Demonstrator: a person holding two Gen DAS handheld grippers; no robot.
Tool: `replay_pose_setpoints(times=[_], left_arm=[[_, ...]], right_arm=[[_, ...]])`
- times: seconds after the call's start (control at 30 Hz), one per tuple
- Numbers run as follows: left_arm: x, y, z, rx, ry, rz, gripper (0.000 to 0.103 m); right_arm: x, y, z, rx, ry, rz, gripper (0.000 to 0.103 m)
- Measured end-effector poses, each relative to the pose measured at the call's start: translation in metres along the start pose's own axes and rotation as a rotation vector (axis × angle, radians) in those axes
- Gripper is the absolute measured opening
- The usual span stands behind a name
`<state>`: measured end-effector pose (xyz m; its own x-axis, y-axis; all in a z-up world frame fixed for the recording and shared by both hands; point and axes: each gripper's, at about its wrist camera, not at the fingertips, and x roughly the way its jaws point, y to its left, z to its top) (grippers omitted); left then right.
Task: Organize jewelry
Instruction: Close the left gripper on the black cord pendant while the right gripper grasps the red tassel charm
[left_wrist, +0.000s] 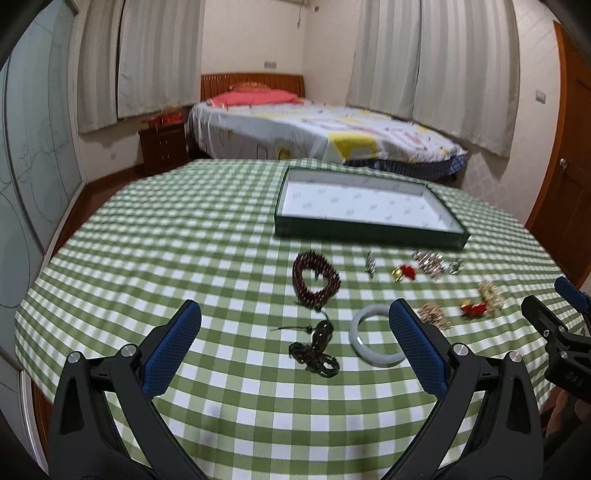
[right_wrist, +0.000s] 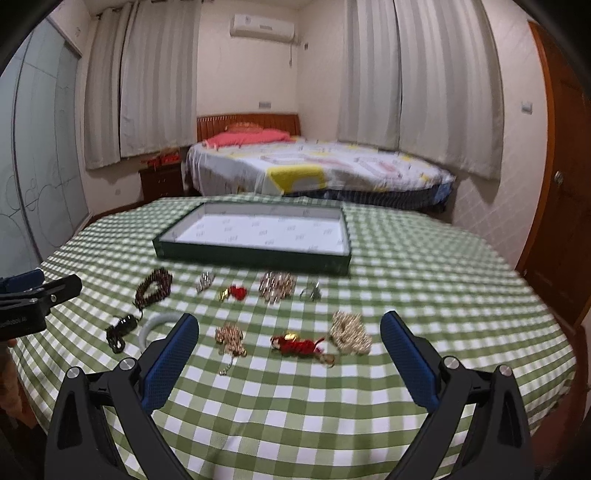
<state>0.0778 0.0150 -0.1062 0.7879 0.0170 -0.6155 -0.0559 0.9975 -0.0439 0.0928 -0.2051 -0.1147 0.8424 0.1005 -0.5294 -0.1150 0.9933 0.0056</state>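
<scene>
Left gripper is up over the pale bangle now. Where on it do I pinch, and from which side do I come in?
Judging by its pose, pinch the bangle across its near rim, one finger inside the hole and one outside, coming down from above. It lies flat on the tablecloth, so no side gives an edge to grab. The left gripper is open wide. Keep off the dark cord pendant beside it.

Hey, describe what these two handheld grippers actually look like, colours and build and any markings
Both match: the left gripper and right gripper have black plastic, wishbone-shaped arms with silver round bolts at the joints. Their fingers carry flat blue pads with a fine dotted grip texture. Small pale lettering marks each body, too blurred to read. No cables or sleeves show.
</scene>
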Motion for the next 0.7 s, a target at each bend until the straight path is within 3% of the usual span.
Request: replay_pose_setpoints(times=[0.03,0.13,0.23,0.6,0.7], left_arm=[[0.005,0.000,-0.001,-0.001,0.011,0.002,0.099],[0.022,0.001,-0.004,-0.002,0.042,0.004,0.099],[0.036,-0.001,-0.005,0.006,0.064,0.006,0.099],[0.064,-0.011,-0.011,0.035,0.124,0.000,0.099],[0.067,-0.012,-0.012,0.036,0.134,0.002,0.099]], right_arm=[[0.007,-0.002,-0.002,0.007,0.022,0.010,0.093],[0.029,-0.004,-0.008,0.021,0.099,0.028,0.056],[0.047,-0.009,-0.014,0.048,0.153,0.040,0.054],[0.081,-0.008,-0.014,0.019,0.212,0.043,0.054],[0.089,-0.008,-0.019,0.025,0.250,0.061,0.042]])
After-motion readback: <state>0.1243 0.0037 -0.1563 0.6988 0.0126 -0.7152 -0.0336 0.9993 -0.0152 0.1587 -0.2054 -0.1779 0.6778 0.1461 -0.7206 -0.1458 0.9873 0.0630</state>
